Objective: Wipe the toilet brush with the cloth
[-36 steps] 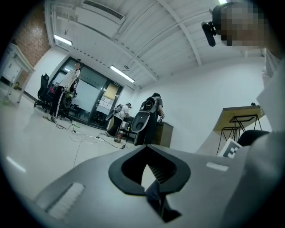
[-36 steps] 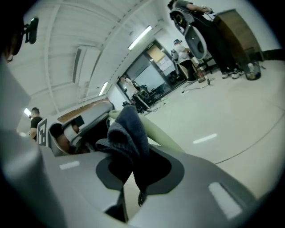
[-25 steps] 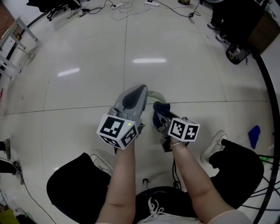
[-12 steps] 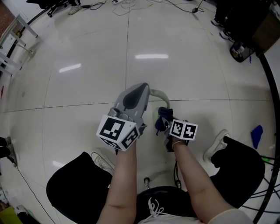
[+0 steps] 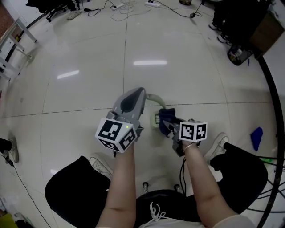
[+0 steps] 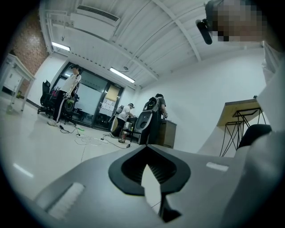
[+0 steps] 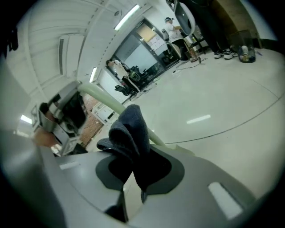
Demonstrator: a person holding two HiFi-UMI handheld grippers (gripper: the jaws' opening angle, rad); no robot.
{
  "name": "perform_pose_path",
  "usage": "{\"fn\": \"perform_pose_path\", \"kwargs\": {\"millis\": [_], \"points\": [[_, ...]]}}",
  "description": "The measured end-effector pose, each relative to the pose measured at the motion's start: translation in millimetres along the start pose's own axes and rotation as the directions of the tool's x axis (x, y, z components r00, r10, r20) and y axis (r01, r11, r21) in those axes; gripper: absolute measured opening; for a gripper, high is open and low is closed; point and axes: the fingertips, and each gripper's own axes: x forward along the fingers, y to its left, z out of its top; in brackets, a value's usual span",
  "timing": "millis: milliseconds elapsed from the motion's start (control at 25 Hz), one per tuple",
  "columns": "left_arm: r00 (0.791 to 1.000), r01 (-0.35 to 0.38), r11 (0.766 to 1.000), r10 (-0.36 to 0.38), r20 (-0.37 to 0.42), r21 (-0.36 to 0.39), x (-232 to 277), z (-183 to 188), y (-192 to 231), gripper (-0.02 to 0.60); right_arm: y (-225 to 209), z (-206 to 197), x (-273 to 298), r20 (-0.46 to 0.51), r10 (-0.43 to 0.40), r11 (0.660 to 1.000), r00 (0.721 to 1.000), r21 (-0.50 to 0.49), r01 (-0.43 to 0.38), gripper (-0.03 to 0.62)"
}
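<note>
The right gripper [image 5: 168,126] has its tongs pinching a dark blue cloth [image 7: 129,129], which bunches up out of them in thick folds. Right behind the cloth runs the pale handle of the toilet brush [image 5: 155,99], touching the cloth or very nearly so. The handle arcs across to the tip of the left gripper [image 6: 146,160]. That one's tongs are pressed almost together, with only a thin wedge of floor showing through. I can't make out anything caught in them, nor whether they bear on the handle at all.

Both grippers are held low over a glossy pale tiled floor [image 5: 89,98], between the knees of the seated person working them. A white shoe [image 5: 217,148] sits just right of the right gripper, and a small blue scrap [image 5: 257,138] lies further out. Cables [image 5: 129,6] trail across the far floor, and a person [image 6: 67,95] stands by the glass doors.
</note>
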Motion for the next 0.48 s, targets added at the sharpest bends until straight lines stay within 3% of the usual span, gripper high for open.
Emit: {"fn": "perform_pose_path", "kwargs": {"millis": [80, 160, 320, 480], "points": [[1.000, -0.011, 1.000, 0.011, -0.015, 0.003, -2.8, -0.1, -1.0, 0.006, 18.6, 24.0, -24.0, 0.006, 0.070, 0.997, 0.998, -0.043, -0.069, 0.064], [0.999, -0.019, 1.000, 0.019, -0.030, 0.006, -6.3, -1.0, -3.6, 0.006, 31.6, 55.5, -52.1, 0.069, 0.095, 0.992, 0.993, -0.091, -0.089, 0.064], [0.999, -0.032, 0.999, 0.033, -0.038, 0.016, -19.3, -3.3, -11.9, 0.006, 62.5, 107.3, -101.5, 0.257, 0.125, 0.983, 0.958, -0.163, -0.084, 0.064], [0.999, -0.040, 0.998, 0.041, -0.024, 0.049, -32.0, 8.3, -25.3, 0.006, 86.1, 124.7, -126.5, 0.366, 0.120, 0.975, 0.923, -0.220, -0.040, 0.064]]}}
